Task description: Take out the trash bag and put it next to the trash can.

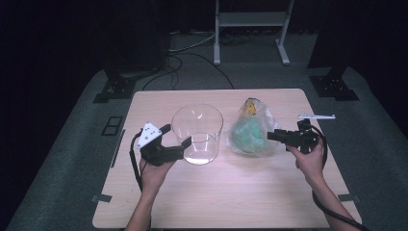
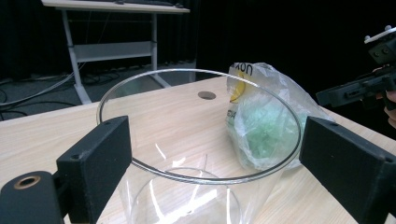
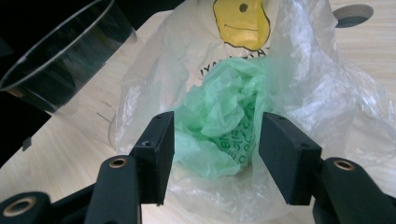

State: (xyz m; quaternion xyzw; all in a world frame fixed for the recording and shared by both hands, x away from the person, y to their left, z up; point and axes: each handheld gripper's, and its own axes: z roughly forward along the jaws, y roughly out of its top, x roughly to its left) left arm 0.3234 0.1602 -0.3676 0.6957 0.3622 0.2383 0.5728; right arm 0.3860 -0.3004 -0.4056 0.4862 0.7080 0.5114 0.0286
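While both grippers hang just above the table (image 1: 144, 202), the work looks to be at its approach step: the bags seem meant for the container, and neither thing is held yet. The left gripper (image 1: 185, 139) stands with its jaws spread wide on either side of the clear round container (image 1: 197, 134), near its rim, apart from the glass as far as the left gripper view shows. The right gripper (image 1: 270, 135) points left at the clear plastic bag (image 1: 252, 132), jaws open and framing the crumpled green bag (image 3: 219, 126) inside it without closing on it.

I judge that the next move calls for the right jaws to go forward and pinch a good fold of plastic, while the left ones close on the container wall to steady it.

The clear bag lies right of the container, just beside it, near the table's middle. It is thin, wrinkled and slumped, with a yellow printed face (image 3: 242, 21) on its far side; the green wad shows through.
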